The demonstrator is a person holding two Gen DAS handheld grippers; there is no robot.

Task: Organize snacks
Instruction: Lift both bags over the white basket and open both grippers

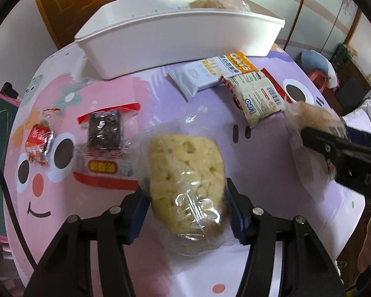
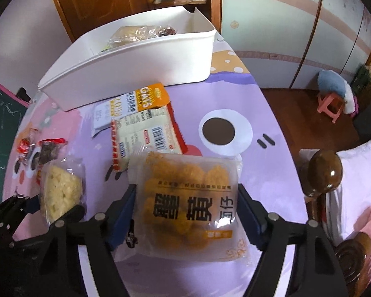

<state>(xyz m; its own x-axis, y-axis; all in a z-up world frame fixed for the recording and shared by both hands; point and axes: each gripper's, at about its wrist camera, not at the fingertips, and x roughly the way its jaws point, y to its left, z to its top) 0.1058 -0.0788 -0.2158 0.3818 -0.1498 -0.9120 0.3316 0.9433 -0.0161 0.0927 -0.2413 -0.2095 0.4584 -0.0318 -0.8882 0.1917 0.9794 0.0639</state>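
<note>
Beyond loose table snacks, white bin holds clear-wrapped pastries.

The white bin stands open-topped at the table's far edge; two flat packets lie before its wall; bare tabletop lies right.

Both cameras ride on the grippers, close above the tabletop, looking steeply down and toward the white bin at its far edge. The left wrist view sits nearer the left edge, the right wrist view nearer the right; both share the bin and the packets before it.
</note>
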